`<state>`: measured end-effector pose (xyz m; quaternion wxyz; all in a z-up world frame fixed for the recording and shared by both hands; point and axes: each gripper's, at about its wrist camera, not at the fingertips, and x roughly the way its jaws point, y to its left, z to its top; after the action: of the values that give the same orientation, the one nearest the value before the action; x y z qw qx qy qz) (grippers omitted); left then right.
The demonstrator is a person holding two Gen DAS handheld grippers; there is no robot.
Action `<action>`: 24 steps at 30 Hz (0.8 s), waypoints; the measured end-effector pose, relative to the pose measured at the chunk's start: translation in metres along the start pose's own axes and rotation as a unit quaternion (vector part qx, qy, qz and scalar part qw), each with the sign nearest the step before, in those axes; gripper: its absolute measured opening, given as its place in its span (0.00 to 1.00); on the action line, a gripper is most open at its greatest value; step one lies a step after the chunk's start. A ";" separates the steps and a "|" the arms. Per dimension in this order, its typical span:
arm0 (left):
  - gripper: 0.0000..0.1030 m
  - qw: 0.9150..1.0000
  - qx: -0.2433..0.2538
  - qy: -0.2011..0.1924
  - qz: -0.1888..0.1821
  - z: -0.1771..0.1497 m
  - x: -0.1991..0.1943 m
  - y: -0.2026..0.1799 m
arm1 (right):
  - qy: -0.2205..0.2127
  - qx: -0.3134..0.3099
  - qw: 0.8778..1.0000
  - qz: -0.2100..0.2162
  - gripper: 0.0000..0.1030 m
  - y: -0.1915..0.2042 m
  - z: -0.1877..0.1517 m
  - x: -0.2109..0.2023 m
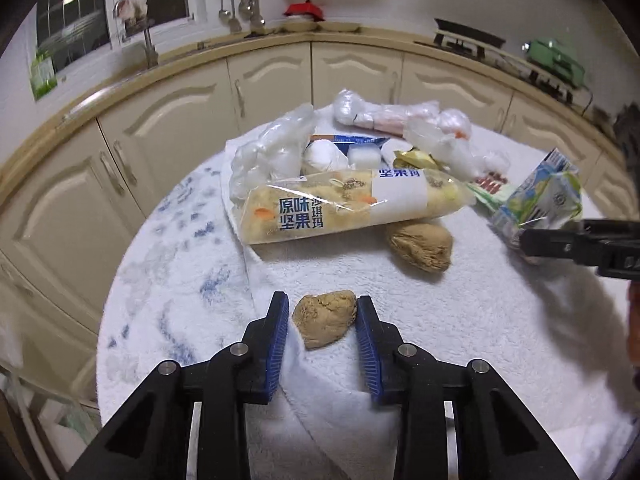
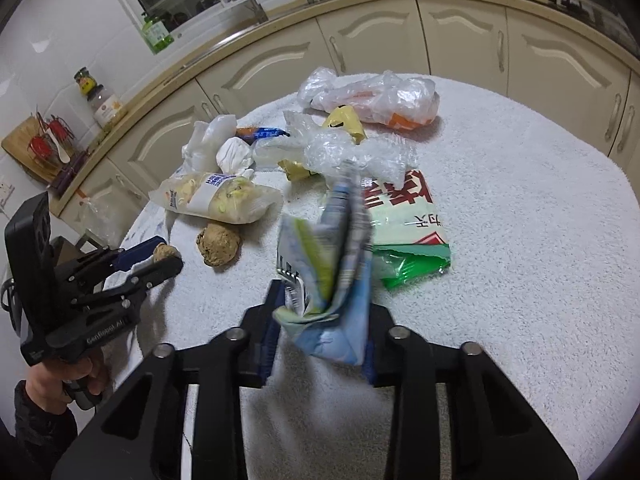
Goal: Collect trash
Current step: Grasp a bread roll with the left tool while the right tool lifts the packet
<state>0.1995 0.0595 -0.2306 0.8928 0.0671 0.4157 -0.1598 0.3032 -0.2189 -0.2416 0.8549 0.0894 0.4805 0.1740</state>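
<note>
A small brown crumpled lump (image 1: 324, 320) lies on the white towel-covered table (image 1: 460, 340). My left gripper (image 1: 322, 300) is shut on it, its blue pads on either side. The right wrist view shows the same left gripper (image 2: 164, 254) at the left, the lump (image 2: 165, 251) at its tips. A crushed blue, green and white carton (image 2: 332, 280) stands between the pads of my right gripper (image 2: 324, 296), which is shut on it. In the left wrist view that carton (image 1: 540, 196) sits at the right edge with the right gripper (image 1: 524, 242) below it.
A larger brown lump (image 1: 420, 246) lies beside a yellow snack bag (image 1: 340, 204). Behind them are clear plastic bags (image 1: 272, 152) and wrappers. A green and red packet (image 2: 404, 232) lies ahead of the right gripper. Cream cabinets (image 1: 168, 128) curve behind the table. A hand (image 2: 80, 376) holds the left gripper.
</note>
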 end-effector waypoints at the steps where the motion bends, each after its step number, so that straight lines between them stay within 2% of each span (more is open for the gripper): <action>1: 0.29 1.000 -0.002 -0.001 -0.001 -0.001 -0.002 0.001 | -0.001 0.000 1.000 0.005 0.26 0.001 0.000 -0.001; 5: 0.28 1.000 -0.003 -0.009 -0.004 -0.005 -0.010 0.003 | -0.001 0.000 1.000 0.007 0.26 0.003 -0.001 -0.002; 9: 0.28 0.999 -0.030 -0.022 -0.020 -0.004 -0.022 0.006 | -0.014 0.002 1.000 0.012 0.26 0.003 -0.002 -0.012; 16: 0.28 0.996 -0.030 -0.074 -0.025 -0.004 -0.063 -0.006 | -0.041 0.010 0.999 0.017 0.26 -0.005 -0.003 -0.041; 17: 0.23 0.996 -0.029 -0.081 -0.028 -0.006 -0.068 -0.008 | -0.044 0.011 0.999 0.016 0.26 -0.006 -0.003 -0.045; 20: 0.23 0.996 -0.019 -0.081 -0.032 -0.010 -0.073 -0.014 | -0.047 0.012 0.999 0.013 0.26 -0.008 -0.006 -0.050; 24: 0.23 0.998 -0.013 -0.061 -0.033 -0.019 -0.064 -0.020 | -0.040 0.017 0.999 0.013 0.26 -0.012 -0.012 -0.048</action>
<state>0.1408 0.0603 -0.1938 0.9115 0.0319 0.3648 -0.1873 0.2730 -0.2485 -0.2140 0.8695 0.1173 0.4475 0.1732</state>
